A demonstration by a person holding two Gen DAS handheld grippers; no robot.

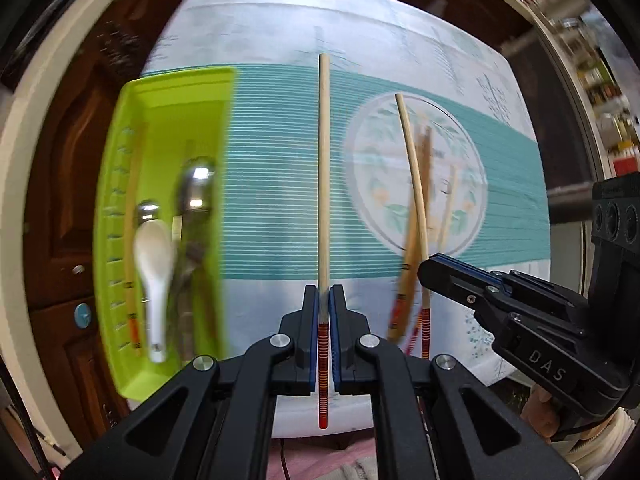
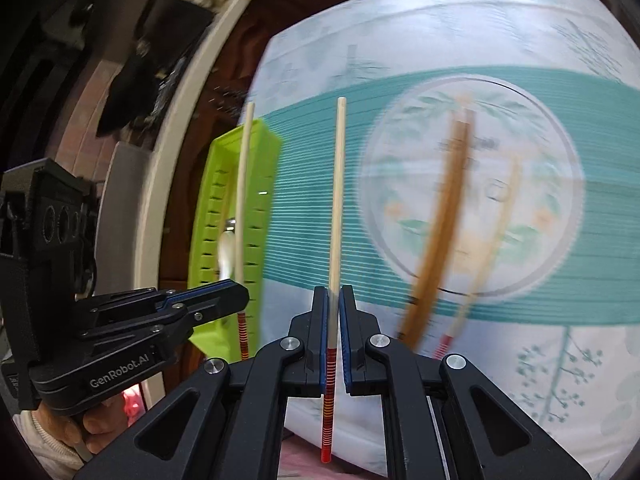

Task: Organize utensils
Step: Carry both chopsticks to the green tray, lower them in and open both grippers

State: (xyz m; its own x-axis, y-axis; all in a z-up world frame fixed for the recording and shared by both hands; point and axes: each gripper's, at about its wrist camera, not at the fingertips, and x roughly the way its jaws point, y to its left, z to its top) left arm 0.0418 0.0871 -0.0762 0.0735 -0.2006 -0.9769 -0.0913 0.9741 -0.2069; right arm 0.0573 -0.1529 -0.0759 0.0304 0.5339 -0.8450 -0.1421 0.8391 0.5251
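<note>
My left gripper (image 1: 324, 300) is shut on a pale chopstick (image 1: 323, 160) with a red-banded end, held above the cloth. It also shows in the right wrist view as the left gripper (image 2: 240, 294), over the green tray (image 2: 200, 248). My right gripper (image 2: 334, 300) is shut on a matching chopstick (image 2: 338, 200). Seen from the left wrist, the right gripper (image 1: 428, 270) hangs over the plate's near edge. The green tray (image 1: 168, 96) holds a white spoon (image 1: 154, 264), metal spoons (image 1: 196, 188) and a chopstick (image 1: 130, 240).
A floral plate (image 2: 400, 168) lies on the white and teal tablecloth (image 1: 272, 180), with brown chopsticks (image 2: 444, 216) and a paler one (image 2: 492, 240) on it. Dark wooden table rim (image 1: 68, 200) runs left of the tray. A hand (image 2: 96, 428) grips the left tool.
</note>
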